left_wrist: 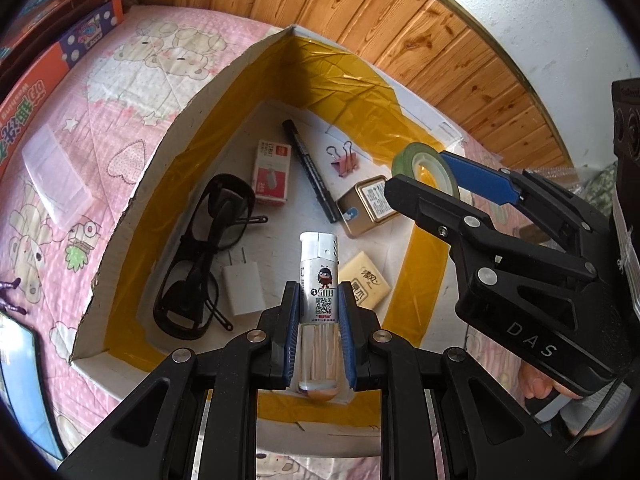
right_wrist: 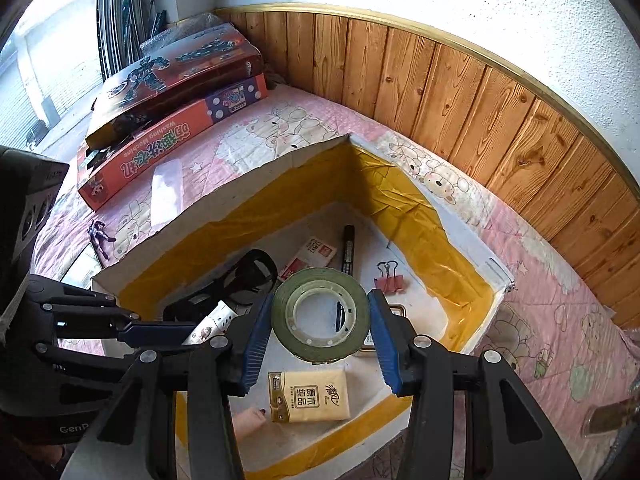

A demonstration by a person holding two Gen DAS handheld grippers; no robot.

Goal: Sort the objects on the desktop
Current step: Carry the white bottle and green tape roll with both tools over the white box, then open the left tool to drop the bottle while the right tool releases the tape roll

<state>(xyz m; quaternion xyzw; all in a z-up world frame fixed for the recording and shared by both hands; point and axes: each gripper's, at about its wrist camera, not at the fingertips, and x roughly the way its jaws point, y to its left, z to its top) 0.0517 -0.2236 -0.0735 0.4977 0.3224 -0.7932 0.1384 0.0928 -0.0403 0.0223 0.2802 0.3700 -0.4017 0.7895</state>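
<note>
Tape roll (right_wrist: 320, 314) sat pinched in my right claw (right_wrist: 320, 320) and a lighter (left_wrist: 319, 300) in my left claw (left_wrist: 319, 312), both above the open box (left_wrist: 180, 128) below me, so I judged lowering before unclamping best.

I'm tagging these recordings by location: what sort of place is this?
Probably a home bedroom or child's room: a pink bear-print quilt covers the surface, boxed toys are stacked on it, and wood wainscoting lines the wall.
</note>
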